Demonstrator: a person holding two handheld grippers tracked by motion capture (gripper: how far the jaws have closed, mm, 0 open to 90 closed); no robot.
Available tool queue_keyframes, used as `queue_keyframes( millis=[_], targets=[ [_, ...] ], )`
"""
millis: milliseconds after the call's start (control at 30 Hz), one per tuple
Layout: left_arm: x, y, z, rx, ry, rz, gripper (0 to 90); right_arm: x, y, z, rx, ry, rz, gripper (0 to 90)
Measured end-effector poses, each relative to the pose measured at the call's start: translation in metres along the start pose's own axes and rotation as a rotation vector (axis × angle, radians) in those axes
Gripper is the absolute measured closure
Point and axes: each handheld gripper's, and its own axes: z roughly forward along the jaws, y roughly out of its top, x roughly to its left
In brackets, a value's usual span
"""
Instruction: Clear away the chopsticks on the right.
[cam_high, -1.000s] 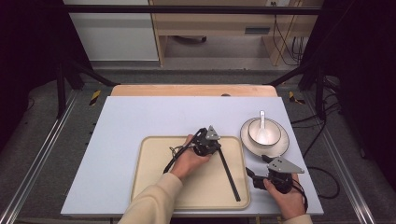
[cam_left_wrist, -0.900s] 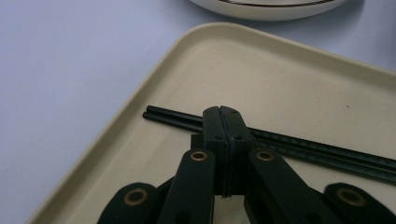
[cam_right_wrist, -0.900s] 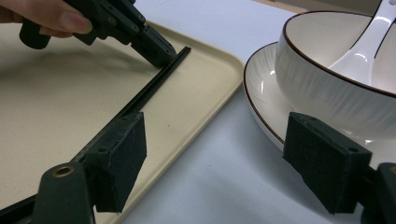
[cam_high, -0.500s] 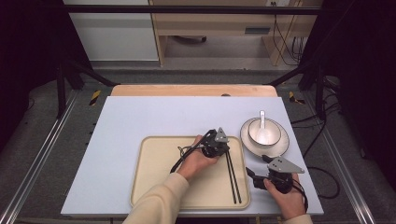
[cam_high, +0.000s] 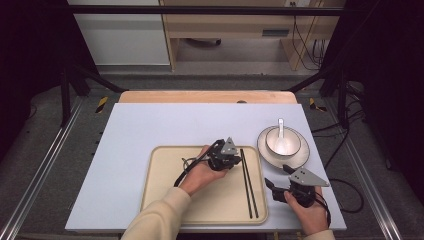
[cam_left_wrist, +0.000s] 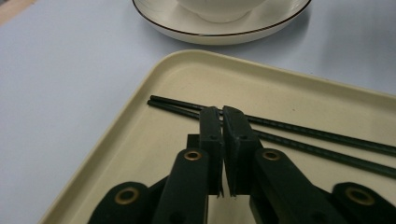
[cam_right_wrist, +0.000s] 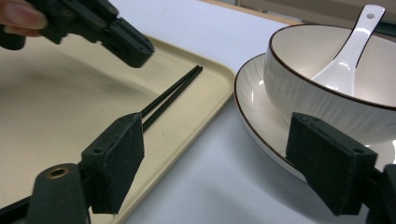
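Our left claw (cam_high: 234, 161) hovers just left of the chopsticks (cam_high: 248, 182) on the tray (cam_high: 165, 200), jaws just starting to part, holding nothing; our right claw (cam_high: 276, 186) gapes empty near the bowl (cam_high: 282, 141).

Two black chopsticks (cam_high: 248, 182), side by side, flat along the tray's (cam_high: 165, 200) right side.

Bowl (cam_left_wrist: 219, 9) cut off by top edge (left gripper view); chopsticks (cam_left_wrist: 327, 140) run off right.
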Motion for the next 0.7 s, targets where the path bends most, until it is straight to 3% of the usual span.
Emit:
queue_keyframes(
  millis=[133, 267, 533, 700],
  targets=[
    [-0.001, -0.015, -0.022, -0.064, 0.023, -0.036, 71.4, -0.001, 0.0, 0.0, -0.01, -0.007, 0.003, 17.2],
    [-0.003, -0.031, -0.046, -0.1, 0.053, -0.025, 60.3, 0.0, 0.0, 0.0, -0.006, -0.009, 0.0, 16.7],
    [-0.007, -0.063, -0.096, -0.207, 0.11, -0.078, 38.1, 0.002, 0.001, 0.001, -0.011, -0.011, -0.009, 15.5],
    [-0.006, -0.088, -0.123, -0.219, 0.18, -0.095, 26.7, 0.001, 0.001, 0.0, -0.009, -0.019, -0.005, 15.2]
  ],
)
